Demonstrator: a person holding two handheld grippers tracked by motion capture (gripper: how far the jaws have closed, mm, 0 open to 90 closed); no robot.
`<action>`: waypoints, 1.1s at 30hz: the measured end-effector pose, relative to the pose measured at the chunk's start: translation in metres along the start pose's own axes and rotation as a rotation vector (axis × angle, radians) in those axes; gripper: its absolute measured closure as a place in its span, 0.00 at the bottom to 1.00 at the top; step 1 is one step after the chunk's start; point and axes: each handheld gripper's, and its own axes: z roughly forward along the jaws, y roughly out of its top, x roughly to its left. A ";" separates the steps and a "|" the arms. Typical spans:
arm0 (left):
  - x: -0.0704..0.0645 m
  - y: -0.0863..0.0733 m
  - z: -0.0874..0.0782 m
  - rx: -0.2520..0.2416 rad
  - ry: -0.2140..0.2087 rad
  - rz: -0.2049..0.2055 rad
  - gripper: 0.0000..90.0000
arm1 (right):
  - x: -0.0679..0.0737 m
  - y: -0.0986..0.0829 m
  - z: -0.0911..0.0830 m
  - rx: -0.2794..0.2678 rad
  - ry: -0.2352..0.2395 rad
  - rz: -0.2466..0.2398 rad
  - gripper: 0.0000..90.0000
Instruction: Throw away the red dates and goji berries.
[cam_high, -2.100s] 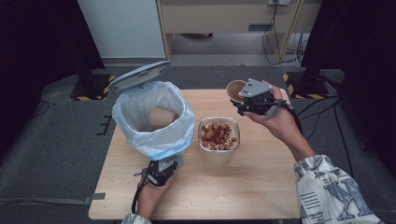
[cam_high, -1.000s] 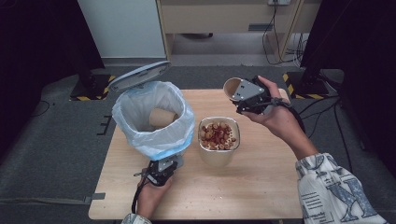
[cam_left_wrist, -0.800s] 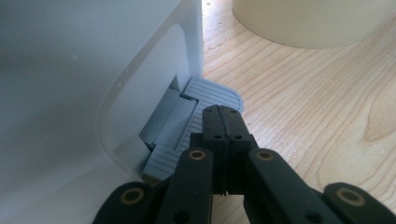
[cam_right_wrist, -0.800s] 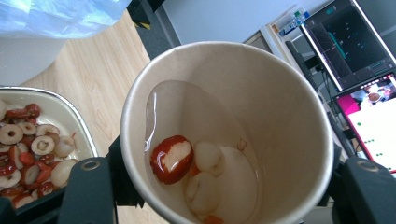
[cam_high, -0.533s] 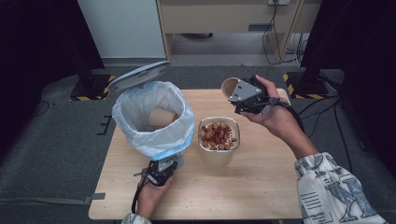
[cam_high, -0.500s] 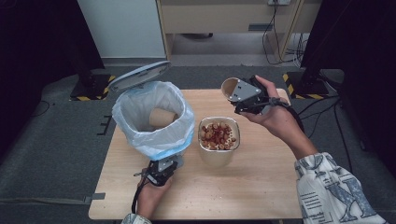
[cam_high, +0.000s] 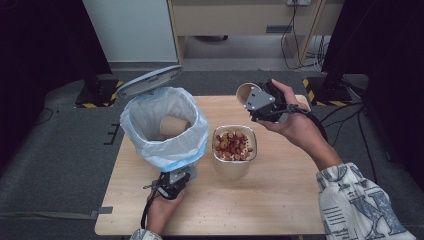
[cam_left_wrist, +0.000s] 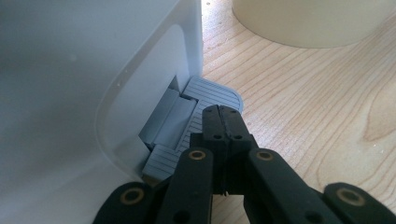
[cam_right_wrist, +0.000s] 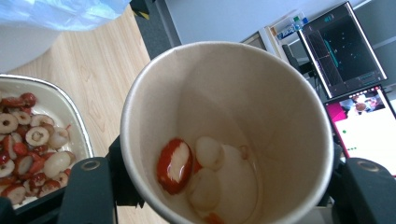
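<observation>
paper cup (cam_right_wrist: 229, 126) | tan, few red-white slices inside | right tongs (cam_right_wrist: 224, 186) pinching it | left tongs (cam_left_wrist: 224, 122) pressed together

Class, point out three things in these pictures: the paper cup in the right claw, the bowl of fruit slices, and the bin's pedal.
Cup (cam_right_wrist: 261, 107), right gripper view, inner wall.
Bowl (cam_high: 231, 169), high view, outer wall.
Pedal (cam_left_wrist: 212, 93), left gripper view, ribbed top.

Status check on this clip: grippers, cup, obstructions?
Left gripper shut, pressing bin pedal. Right gripper clamps paper cup, tilted, few slices inside. Nothing blocking.
</observation>
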 end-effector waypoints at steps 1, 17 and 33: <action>0.000 0.000 0.000 0.000 0.000 0.000 0.99 | 0.000 0.001 0.000 -0.002 0.003 -0.004 0.38; 0.000 0.000 0.000 0.002 -0.002 0.005 0.99 | -0.002 0.003 -0.003 0.006 -0.010 -0.029 0.37; 0.000 0.000 0.000 0.003 -0.002 0.005 0.99 | -0.003 0.009 -0.006 0.007 -0.020 -0.052 0.37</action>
